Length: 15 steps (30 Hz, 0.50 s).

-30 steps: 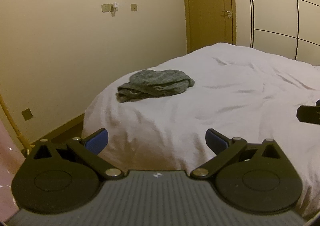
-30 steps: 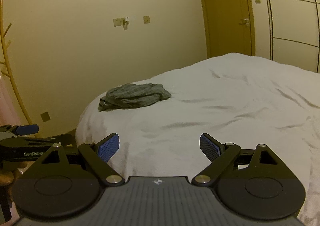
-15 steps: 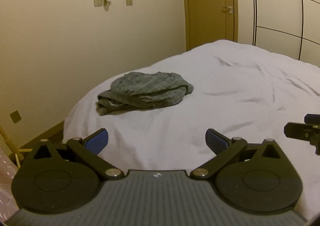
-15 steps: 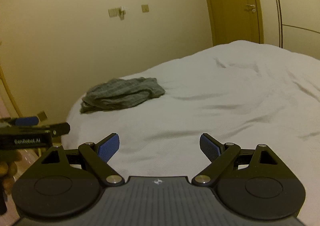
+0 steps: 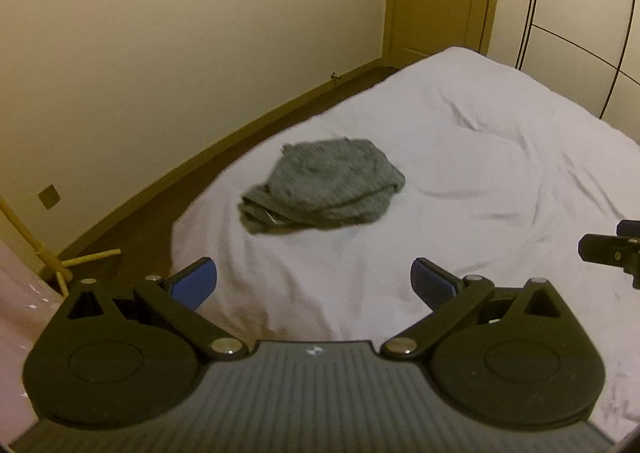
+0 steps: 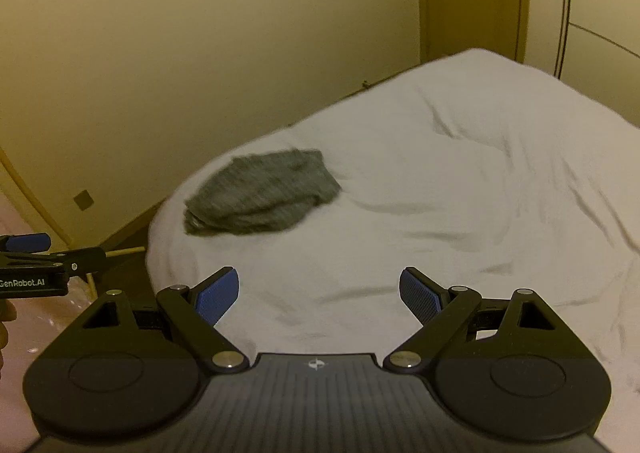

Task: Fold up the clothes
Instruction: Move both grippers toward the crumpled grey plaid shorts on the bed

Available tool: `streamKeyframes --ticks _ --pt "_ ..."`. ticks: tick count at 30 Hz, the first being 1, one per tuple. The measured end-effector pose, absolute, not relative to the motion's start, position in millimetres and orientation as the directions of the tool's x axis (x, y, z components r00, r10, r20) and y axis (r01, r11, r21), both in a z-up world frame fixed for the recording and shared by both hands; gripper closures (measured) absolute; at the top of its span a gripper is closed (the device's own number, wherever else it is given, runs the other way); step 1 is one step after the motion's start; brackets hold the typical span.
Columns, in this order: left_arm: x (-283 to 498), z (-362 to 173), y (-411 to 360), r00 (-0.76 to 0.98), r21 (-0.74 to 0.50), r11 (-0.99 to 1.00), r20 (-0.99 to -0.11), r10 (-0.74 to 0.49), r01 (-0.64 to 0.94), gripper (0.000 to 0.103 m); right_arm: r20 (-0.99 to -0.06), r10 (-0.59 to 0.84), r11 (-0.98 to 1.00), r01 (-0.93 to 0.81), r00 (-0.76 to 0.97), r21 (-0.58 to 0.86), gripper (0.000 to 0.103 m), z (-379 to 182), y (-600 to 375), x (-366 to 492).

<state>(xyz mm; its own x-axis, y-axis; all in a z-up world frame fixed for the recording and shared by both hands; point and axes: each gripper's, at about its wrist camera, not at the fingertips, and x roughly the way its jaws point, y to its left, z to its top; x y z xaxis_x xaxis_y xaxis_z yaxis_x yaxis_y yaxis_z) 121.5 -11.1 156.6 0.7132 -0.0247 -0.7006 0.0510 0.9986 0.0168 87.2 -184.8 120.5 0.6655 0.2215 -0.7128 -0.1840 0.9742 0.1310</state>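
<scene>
A crumpled grey knitted garment [image 5: 324, 187] lies in a loose heap on the white-sheeted bed [image 5: 480, 181], close to the bed's near-left corner and the cream wall. Nothing touches it. It is the only piece of clothing in view.

The left gripper [image 5: 314, 281] hangs above the foot of the bed with its blue-padded jaws spread wide and nothing between them. The right gripper [image 6: 319, 295] is just beside it, jaws likewise spread and empty, pointed at the same corner. Both are well short of the heap, so the fold has not begun.

The fabric looks like a soft, ribbed knit: light, limp and with no stiffness of its own. It will likely sag and stretch when lifted, and layers may cling to each other rather than slide. It is not fragile, and the textured surface should give the pads good friction. The bedding beneath is soft and wrinkled too, so a low pinch risks catching the sheet along with the garment.

At the heap's near-left end a rolled edge, perhaps a hem or cuff, shows a paler strip; blur hides what it is. That edge seems the best hold for 1 gripper, with the other taking the far-right rim, so the 2 can pull the piece flat.
</scene>
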Motion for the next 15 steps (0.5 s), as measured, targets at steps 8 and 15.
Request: streamKeyframes --ticks 8,15 --pt "132 225 36 0.74 0.004 0.995 -0.668 -0.072 0.1 0.001 -0.702 0.222 0.971 -0.221 0.676 0.094 0.014 171 -142 97" --pt "143 227 49 0.727 -0.009 0.997 -0.684 -0.066 0.082 0.001 -0.711 0.232 0.969 -0.222 0.664 0.109 0.013 178 -137 110"
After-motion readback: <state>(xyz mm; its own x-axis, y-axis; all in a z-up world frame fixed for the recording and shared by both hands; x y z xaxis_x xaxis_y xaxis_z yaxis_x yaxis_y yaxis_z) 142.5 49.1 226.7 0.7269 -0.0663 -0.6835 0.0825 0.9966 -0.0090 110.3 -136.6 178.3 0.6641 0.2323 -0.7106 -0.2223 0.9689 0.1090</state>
